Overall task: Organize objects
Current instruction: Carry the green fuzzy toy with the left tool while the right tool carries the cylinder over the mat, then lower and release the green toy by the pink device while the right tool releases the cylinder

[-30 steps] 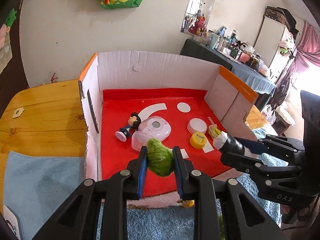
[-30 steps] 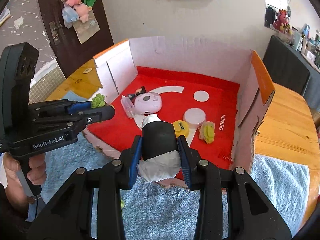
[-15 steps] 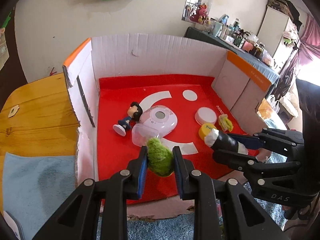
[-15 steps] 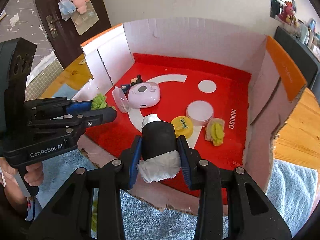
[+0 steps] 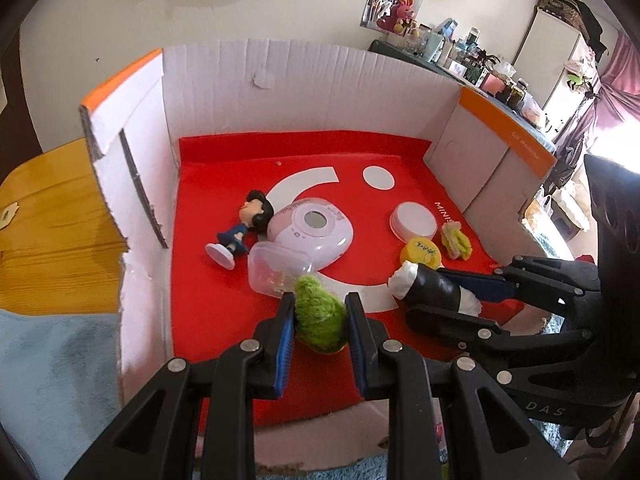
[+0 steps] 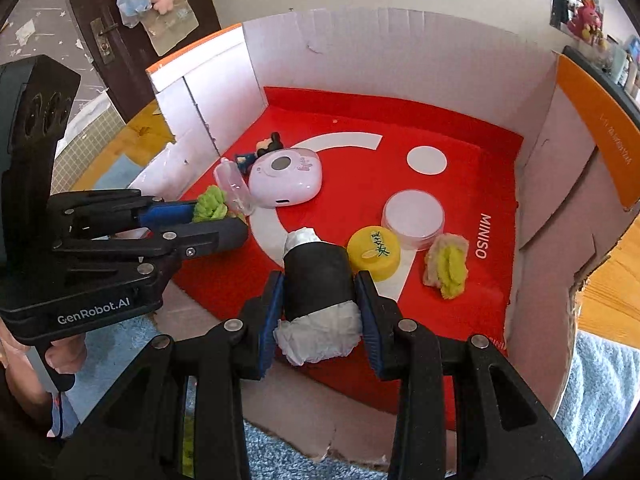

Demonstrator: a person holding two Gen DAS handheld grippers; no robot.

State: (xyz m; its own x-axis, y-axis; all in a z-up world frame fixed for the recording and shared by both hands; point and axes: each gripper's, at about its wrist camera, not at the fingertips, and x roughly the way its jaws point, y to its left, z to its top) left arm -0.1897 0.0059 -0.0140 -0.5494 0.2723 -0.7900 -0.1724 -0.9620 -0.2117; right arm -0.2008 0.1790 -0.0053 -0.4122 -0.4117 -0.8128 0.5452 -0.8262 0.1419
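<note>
My left gripper [image 5: 320, 312] is shut on a fuzzy green plush piece [image 5: 320, 320] and holds it over the front of the red-floored cardboard box [image 5: 224, 320]. It also shows in the right wrist view [image 6: 216, 220], with the plush [image 6: 210, 206]. My right gripper [image 6: 318, 292] is shut on a black roll with white paper ends [image 6: 318, 276], held over the box's front edge; the roll also shows in the left wrist view [image 5: 432, 288].
In the box lie a pink round device [image 5: 310, 232], a clear plastic container [image 5: 276, 272], a figurine [image 5: 240, 232], a white lid [image 6: 414, 214], a yellow cap [image 6: 374, 252] and a yellow-green plush scrap [image 6: 446, 266]. Blue towel [image 5: 48, 380] covers the wooden table [image 5: 52, 240].
Both grippers have moved forward over the box with their objects; the box contents look nearer. Grips have not changed.
</note>
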